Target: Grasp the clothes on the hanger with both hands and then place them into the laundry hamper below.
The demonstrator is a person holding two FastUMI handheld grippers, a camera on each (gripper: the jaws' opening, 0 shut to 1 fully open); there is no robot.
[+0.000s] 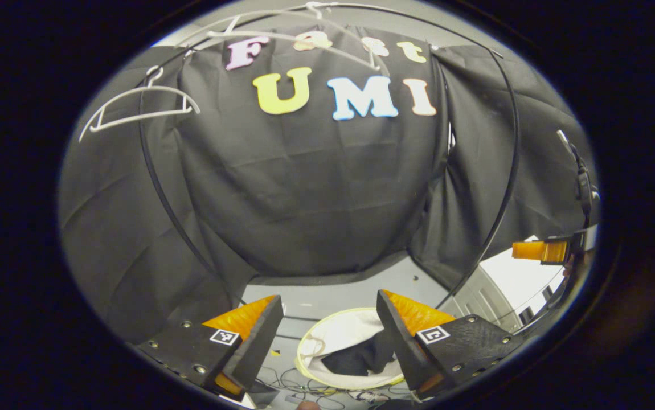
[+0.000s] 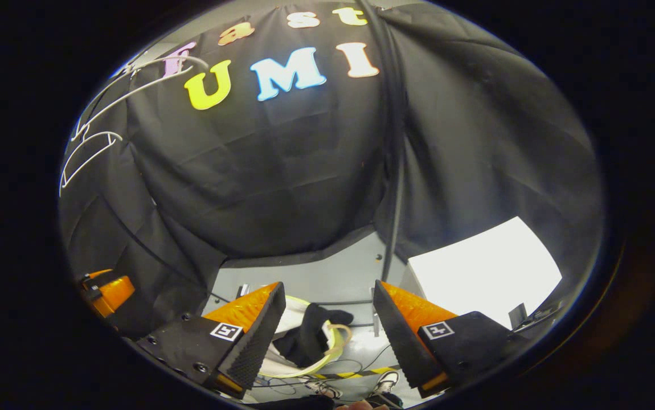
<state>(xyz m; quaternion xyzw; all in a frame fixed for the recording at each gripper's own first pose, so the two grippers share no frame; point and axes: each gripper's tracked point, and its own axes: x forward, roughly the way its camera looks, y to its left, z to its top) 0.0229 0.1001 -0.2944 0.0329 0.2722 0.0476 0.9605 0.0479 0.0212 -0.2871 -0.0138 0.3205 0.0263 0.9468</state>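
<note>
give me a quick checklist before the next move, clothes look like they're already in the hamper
1. Left gripper free of cloth: ok, fingers apart with nothing between them.
2. Right gripper free of cloth: ok, fingers apart and empty.
3. Dark garment in the hamper: ok, though in the right gripper view part of it drapes over the rim.
4. Hangers bare: ok, no clothes on the ones seen.
5. Hamper upright: cannot tell, its opening looks tilted.
6. Cables on the floor beside the hamper: not ok, possible snag hazard.
</note>
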